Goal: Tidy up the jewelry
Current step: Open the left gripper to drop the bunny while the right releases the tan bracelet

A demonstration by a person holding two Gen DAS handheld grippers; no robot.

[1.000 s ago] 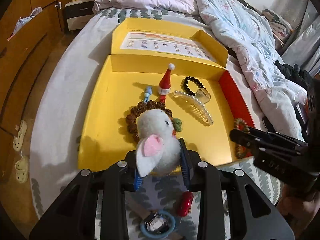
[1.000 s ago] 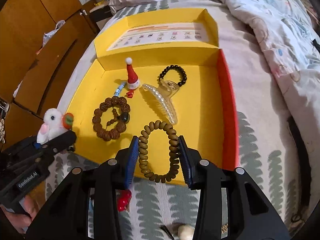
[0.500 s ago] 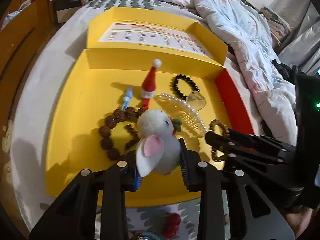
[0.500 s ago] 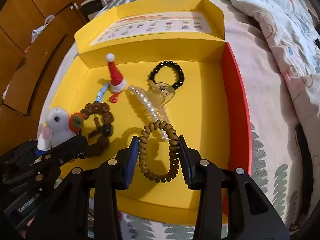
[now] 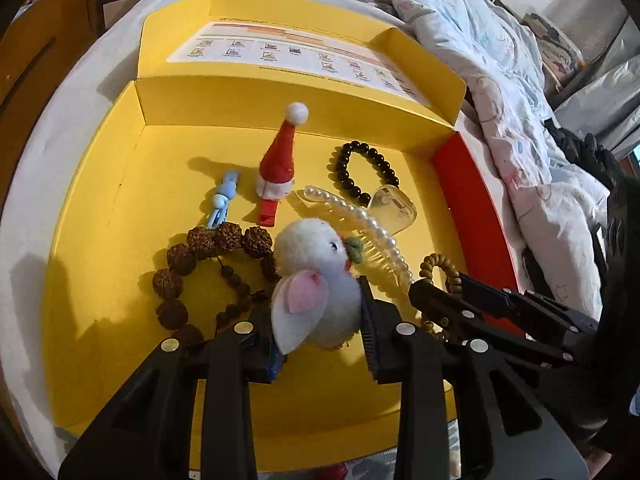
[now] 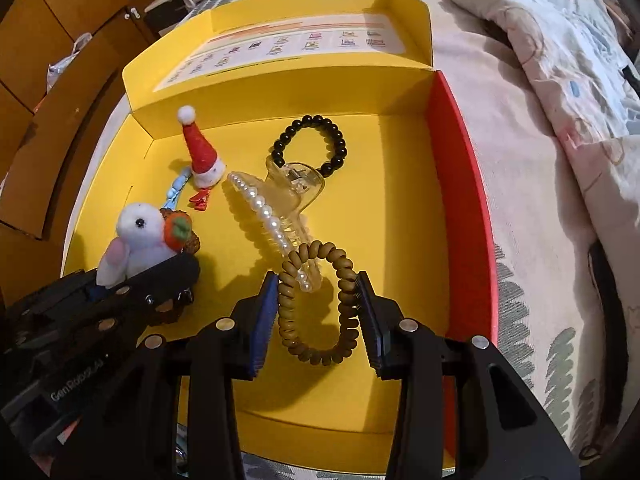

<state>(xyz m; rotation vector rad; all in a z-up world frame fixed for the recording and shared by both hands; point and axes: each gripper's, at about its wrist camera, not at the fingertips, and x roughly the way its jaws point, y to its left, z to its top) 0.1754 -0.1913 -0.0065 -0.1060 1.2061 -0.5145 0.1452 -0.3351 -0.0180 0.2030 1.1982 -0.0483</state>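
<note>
My left gripper (image 5: 320, 320) is shut on a white plush bunny clip (image 5: 316, 276) and holds it over the yellow box (image 5: 100, 208), above a brown seed-bead bracelet (image 5: 180, 256). The bunny also shows in the right wrist view (image 6: 136, 236). My right gripper (image 6: 318, 312) is shut on a tan coil hair tie (image 6: 316, 300) over the box floor (image 6: 400, 208), its far end above the pearl claw clip (image 6: 276, 208). In the box lie a Santa-hat clip (image 6: 202, 152), a black bead bracelet (image 6: 312, 140) and a small blue clip (image 5: 224, 200).
The box sits on a bed with a leaf-print sheet (image 6: 532, 288); its red right wall (image 6: 464, 184) and raised lid (image 5: 300, 52) bound it. A rumpled duvet (image 5: 500, 80) lies to the right. Wooden cabinets (image 6: 48, 40) stand on the left.
Both grippers have moved forward from the box's near edge to over its floor, each still holding its item. The bunny now hangs over the brown bracelet, the hair tie reaches the pearl clip.
</note>
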